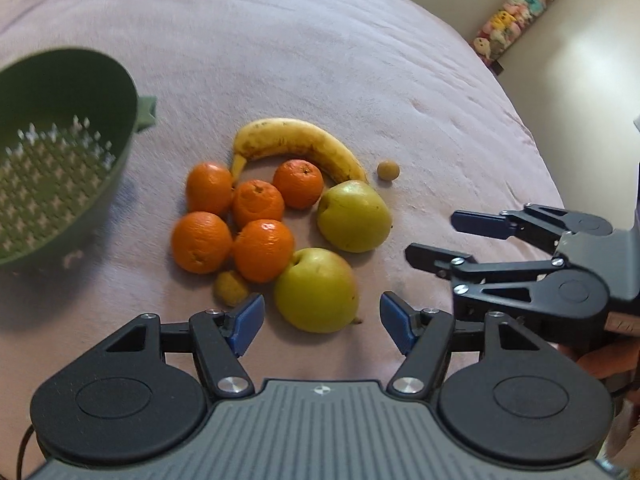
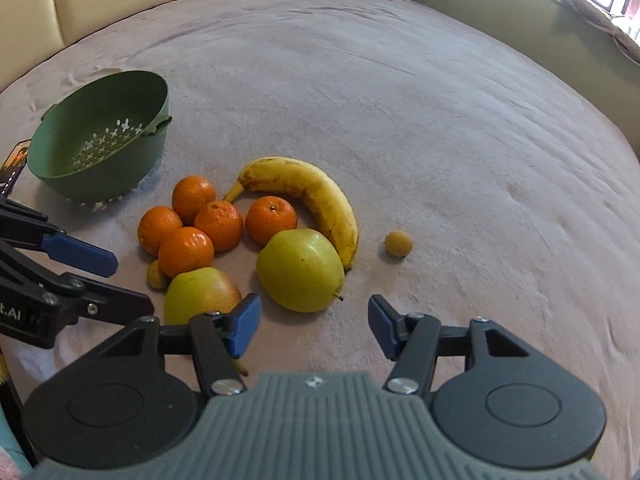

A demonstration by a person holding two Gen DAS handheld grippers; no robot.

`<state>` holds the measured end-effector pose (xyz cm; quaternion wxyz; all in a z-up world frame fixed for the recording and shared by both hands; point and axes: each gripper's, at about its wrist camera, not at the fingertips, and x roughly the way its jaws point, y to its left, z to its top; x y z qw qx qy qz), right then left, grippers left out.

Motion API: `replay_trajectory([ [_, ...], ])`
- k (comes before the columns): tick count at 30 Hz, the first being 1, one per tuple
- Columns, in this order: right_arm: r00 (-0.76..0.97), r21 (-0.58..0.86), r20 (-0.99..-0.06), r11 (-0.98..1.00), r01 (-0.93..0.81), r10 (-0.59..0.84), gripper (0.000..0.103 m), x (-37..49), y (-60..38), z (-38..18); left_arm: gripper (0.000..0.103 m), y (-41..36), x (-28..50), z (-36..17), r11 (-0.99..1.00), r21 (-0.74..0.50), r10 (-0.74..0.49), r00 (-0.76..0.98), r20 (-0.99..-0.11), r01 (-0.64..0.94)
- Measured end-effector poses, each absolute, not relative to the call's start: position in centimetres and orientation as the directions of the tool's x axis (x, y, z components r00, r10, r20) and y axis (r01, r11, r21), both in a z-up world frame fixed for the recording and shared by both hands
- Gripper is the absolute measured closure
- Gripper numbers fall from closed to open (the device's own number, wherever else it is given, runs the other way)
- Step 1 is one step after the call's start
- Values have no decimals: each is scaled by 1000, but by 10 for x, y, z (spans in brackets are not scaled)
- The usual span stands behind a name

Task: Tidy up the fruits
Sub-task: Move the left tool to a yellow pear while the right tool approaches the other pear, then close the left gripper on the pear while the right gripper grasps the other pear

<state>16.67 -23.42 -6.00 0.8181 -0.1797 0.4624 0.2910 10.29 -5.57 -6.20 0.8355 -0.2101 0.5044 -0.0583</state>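
Both grippers, left [image 1: 322, 322] and right [image 2: 314, 326], are hovering open and empty; an apple [image 1: 316, 290] is lying seemingly just beyond the left fingers.

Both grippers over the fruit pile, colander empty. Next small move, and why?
Probably ease the left gripper down around the near green apple. Its jaws stand open with nothing between the pads, and that apple sits right ahead of them at the pile's near edge. The green colander lies empty on that side. The right gripper is open too, nearest the other apple.
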Motion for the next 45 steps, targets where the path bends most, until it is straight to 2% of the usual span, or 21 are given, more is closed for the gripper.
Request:
replay_trajectory([
  [10, 333, -12, -873, 666, -746, 357, 47, 185, -225, -87, 25, -64, 125, -93, 857, -438, -316, 394, -863, -272],
  [23, 298, 3, -880, 631, -776, 371, 47, 189, -232, -103, 25, -65, 144, -113, 827, -419, -290, 355, -889, -375],
  [31, 309, -25, -858, 569, -822, 410, 47, 191, -222, -109, 29, -62, 145, -112, 827, -434, -319, 338, -886, -358],
  [34, 315, -50, -859, 547, -836, 403, 45, 192, -214, -110, 29, -62, 143, -108, 845, -423, -321, 321, -891, -328],
  [36, 319, -67, -860, 531, -845, 398, 38, 193, -207, -110, 29, -64, 140, -104, 862, -409, -320, 304, -897, -301],
  [38, 322, -73, -857, 524, -848, 402, 37, 193, -203, -110, 30, -62, 137, -101, 872, -403, -327, 281, -902, -278],
  [45, 317, -84, -865, 510, -856, 389, 36, 195, -189, -118, 30, -45, 119, -93, 889, -380, -329, 221, -918, -256],
])
